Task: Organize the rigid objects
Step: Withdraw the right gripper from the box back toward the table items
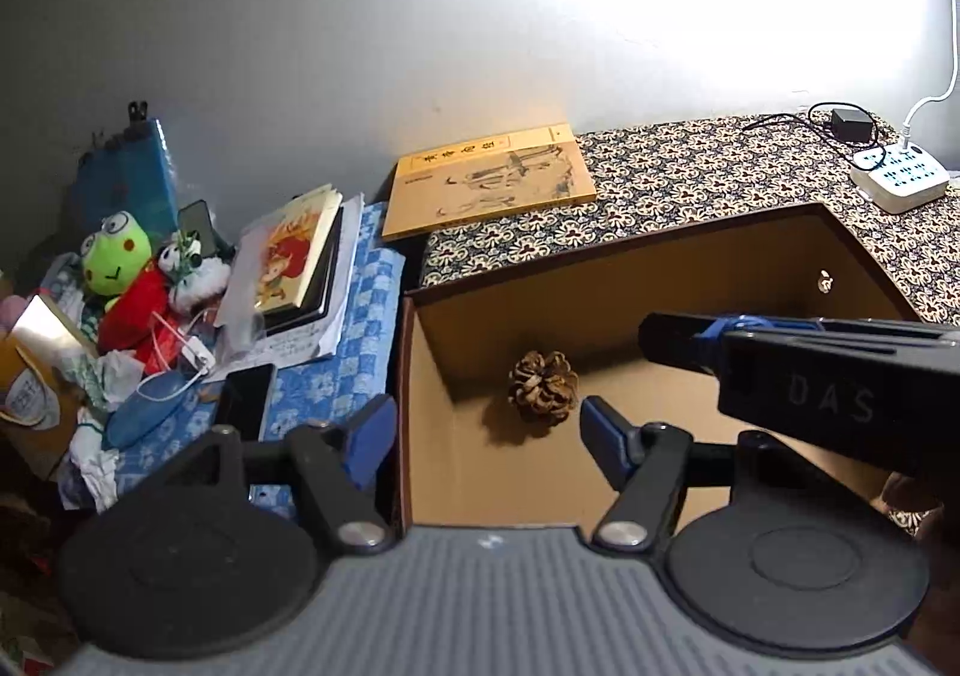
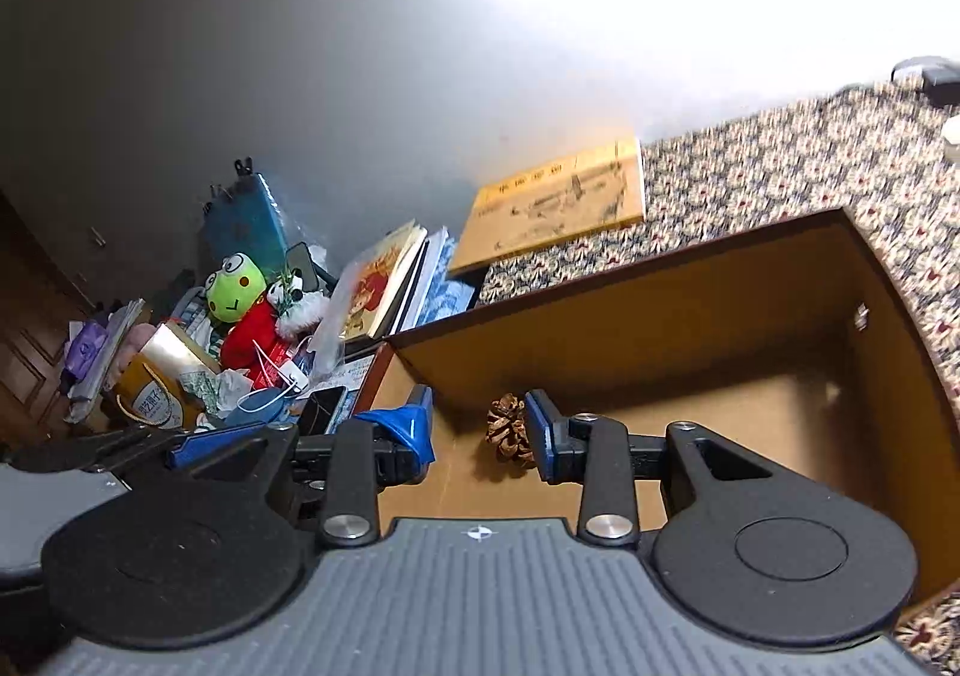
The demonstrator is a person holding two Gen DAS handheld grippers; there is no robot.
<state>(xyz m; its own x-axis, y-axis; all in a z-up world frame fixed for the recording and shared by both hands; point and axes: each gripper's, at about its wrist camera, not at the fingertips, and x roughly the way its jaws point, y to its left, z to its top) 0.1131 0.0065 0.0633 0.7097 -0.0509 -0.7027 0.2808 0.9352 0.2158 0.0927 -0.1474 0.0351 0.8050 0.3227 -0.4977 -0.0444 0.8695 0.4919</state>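
Inside the box [image 1: 600, 310], a pinecone [image 1: 543, 386] lies on the floor; both the left gripper [image 1: 486, 433] and right gripper [image 2: 480, 430] hover wide apart, empty.

Partly hidden items

The pine cone [image 2: 507, 427] is half covered by the right finger (right wrist view); the patterned cloth [image 2: 780, 160] is blurred.

Brown pine cone [image 1: 544, 387] in a tan cardboard box [image 1: 600, 280], dark-and-cream floral-patterned cloth [image 1: 720, 166], yellow book [image 1: 489, 181] with ink drawing, blue-and-white checked cloth [image 1: 366, 316], plush frog [image 1: 114, 253] — lime green, red body — white power strip [image 1: 900, 178], blue-padded black grippers.
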